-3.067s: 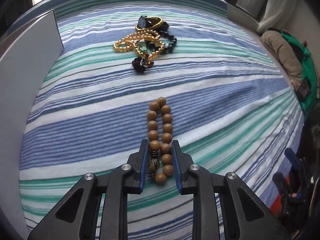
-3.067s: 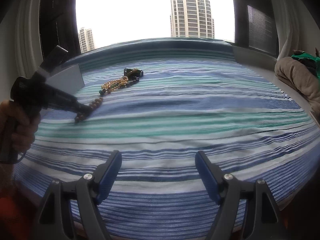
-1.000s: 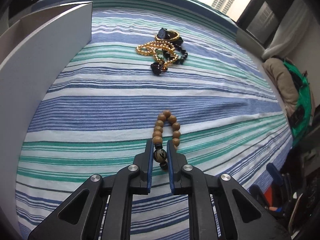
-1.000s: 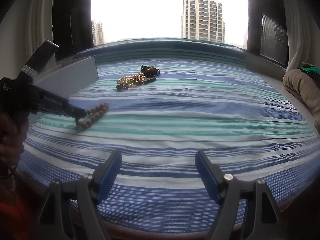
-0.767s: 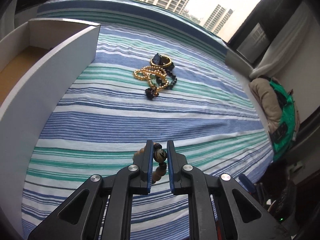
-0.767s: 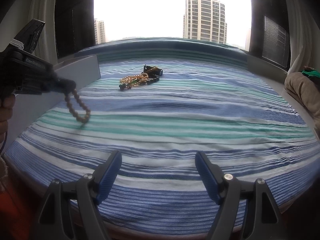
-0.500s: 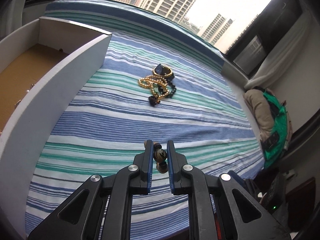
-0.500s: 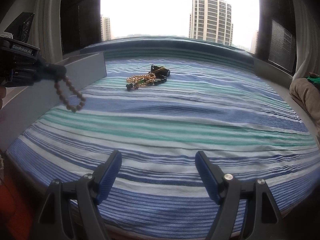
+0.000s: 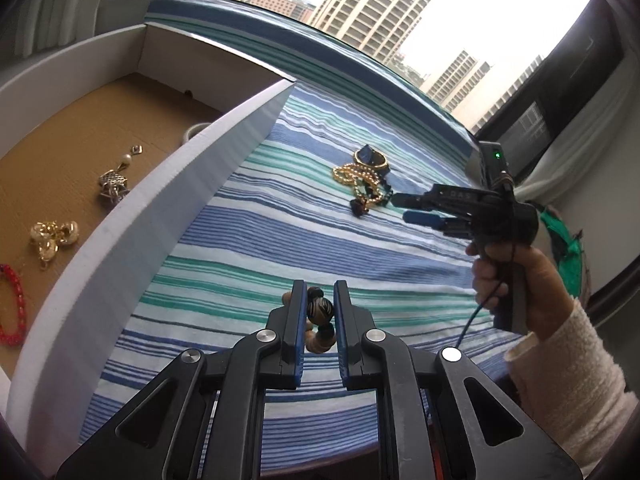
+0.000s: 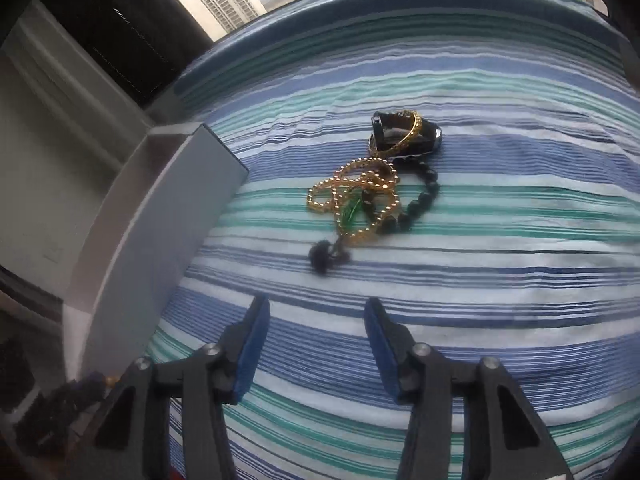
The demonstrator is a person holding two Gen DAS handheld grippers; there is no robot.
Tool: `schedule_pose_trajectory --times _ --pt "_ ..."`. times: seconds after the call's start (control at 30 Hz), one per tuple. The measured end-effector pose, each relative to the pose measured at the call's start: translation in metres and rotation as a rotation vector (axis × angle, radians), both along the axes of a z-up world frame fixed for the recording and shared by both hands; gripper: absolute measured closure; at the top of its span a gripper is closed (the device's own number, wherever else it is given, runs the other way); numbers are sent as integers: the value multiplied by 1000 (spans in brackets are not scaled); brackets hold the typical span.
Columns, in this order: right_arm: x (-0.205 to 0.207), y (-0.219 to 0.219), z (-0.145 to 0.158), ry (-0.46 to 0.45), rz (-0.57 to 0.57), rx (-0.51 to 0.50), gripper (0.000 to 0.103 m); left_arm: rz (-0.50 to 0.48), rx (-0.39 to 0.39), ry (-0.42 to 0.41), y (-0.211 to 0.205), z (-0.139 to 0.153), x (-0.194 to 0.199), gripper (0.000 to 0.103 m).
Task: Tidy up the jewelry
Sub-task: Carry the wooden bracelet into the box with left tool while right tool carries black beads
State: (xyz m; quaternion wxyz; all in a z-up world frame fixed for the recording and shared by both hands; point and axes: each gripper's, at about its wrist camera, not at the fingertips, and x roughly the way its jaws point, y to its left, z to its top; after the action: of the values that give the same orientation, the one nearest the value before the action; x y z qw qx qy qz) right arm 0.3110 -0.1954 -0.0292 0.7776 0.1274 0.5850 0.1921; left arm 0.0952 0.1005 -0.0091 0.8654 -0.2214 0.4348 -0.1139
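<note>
My left gripper point(image 9: 318, 300) is shut on a wooden bead bracelet point(image 9: 319, 312) by its striped bead, held in the air over the striped cloth beside the white box point(image 9: 168, 200). A tangled pile of jewelry point(image 10: 376, 192) lies on the cloth: a gold bead chain, a black bead bracelet, a gold bangle on a dark piece, a green charm. The pile also shows in the left wrist view point(image 9: 366, 180). My right gripper point(image 10: 316, 312) is open and empty, hovering just short of the pile; it appears in the left wrist view point(image 9: 404, 208) too.
The box has a cardboard floor holding a silver pendant point(image 9: 114, 186), gold earrings point(image 9: 54, 236), a red bracelet point(image 9: 14, 308) and a white ring point(image 9: 194, 130). Its wall shows at left in the right wrist view point(image 10: 160, 216). A window lies beyond the bed; clothes point(image 9: 568, 248) at right.
My left gripper closed on the wooden bracelet, lifted it off the cloth and swung toward the box. My right gripper moved forward and left, close to the jewelry pile.
</note>
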Motion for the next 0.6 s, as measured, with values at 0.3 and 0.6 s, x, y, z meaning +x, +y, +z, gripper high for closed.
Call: schedule_pose_trajectory --times 0.3,0.6 --pt "34 66 -44 -4 -10 -285 61 7 -23 13 11 -7 -2 92" --pt "5 43 23 -78 18 -204 92 9 -57 -6 22 17 -19 92"
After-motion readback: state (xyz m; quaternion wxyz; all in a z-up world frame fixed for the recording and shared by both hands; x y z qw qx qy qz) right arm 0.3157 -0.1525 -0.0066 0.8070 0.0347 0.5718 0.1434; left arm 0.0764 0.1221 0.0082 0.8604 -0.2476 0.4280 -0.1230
